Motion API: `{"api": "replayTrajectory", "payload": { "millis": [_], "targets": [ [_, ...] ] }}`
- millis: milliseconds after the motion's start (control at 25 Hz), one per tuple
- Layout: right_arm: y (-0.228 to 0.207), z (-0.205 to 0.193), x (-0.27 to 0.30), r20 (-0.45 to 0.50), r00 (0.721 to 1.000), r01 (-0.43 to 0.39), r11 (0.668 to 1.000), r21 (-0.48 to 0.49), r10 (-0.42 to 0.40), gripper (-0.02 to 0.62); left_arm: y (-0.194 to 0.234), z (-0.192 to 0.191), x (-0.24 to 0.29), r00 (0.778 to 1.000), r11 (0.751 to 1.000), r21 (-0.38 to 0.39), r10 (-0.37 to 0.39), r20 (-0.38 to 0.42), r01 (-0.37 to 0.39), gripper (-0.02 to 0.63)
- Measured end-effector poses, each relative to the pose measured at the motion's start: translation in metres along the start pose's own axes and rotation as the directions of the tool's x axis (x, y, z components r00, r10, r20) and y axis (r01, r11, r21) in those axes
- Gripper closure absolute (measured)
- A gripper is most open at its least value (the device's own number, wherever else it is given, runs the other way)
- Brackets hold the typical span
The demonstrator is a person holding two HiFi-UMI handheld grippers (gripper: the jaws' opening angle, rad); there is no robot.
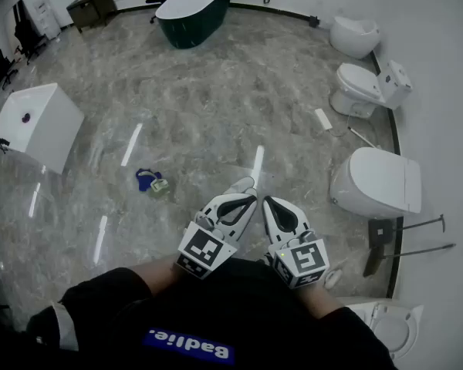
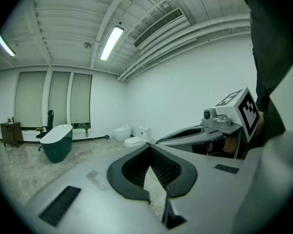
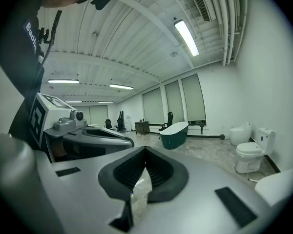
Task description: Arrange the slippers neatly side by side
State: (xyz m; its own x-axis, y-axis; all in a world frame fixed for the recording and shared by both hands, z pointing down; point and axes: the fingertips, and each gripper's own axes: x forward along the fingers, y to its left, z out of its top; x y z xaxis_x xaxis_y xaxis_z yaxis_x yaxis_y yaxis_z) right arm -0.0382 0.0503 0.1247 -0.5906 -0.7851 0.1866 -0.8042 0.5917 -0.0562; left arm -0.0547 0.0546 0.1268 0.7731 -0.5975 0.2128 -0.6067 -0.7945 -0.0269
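Note:
On the marble floor ahead and to the left lie a small blue slipper (image 1: pixel 146 179) and a pale green one (image 1: pixel 160 188), touching and askew. Both grippers are held close to the person's body, well short of them. My left gripper (image 1: pixel 248 183) points forward with its jaws closed together and nothing between them; its own view shows the tips (image 2: pixel 149 148) meeting over open room. My right gripper (image 1: pixel 268 201) sits just beside it, also shut and empty, tips (image 3: pixel 145 150) meeting. Each gripper view shows the other gripper alongside.
White toilets (image 1: pixel 366 87) (image 1: pixel 374 182) line the right wall, with a round white one (image 1: pixel 354 35) farther back. A dark green bathtub (image 1: pixel 194 8) stands at the far end, a white box cabinet (image 1: pixel 32 123) at left. Metal rods (image 1: pixel 417 237) lie at right.

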Motion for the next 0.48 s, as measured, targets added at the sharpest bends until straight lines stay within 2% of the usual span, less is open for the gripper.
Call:
{"api": "replayTrajectory", "payload": {
  "millis": [120, 240, 480],
  "targets": [
    [-0.002, -0.002, -0.004, -0.022, 1.0, 0.001, 1.0, 0.005, -0.001, 0.597, -0.004, 0.004, 0.001, 1.0, 1.0, -0.014, -0.002, 0.002, 0.002, 0.604],
    [-0.006, -0.008, -0.01, -0.054, 0.999, 0.008, 1.0, 0.017, -0.007, 0.597, -0.008, 0.003, 0.005, 1.0, 1.0, 0.003, -0.009, -0.007, 0.009, 0.604],
    [-0.014, -0.004, -0.016, -0.035, 0.999, 0.018, 0.999, 0.029, -0.017, 0.597, -0.015, 0.002, 0.013, 1.0, 1.0, 0.002, -0.01, -0.013, 0.01, 0.604]
  ]
}}
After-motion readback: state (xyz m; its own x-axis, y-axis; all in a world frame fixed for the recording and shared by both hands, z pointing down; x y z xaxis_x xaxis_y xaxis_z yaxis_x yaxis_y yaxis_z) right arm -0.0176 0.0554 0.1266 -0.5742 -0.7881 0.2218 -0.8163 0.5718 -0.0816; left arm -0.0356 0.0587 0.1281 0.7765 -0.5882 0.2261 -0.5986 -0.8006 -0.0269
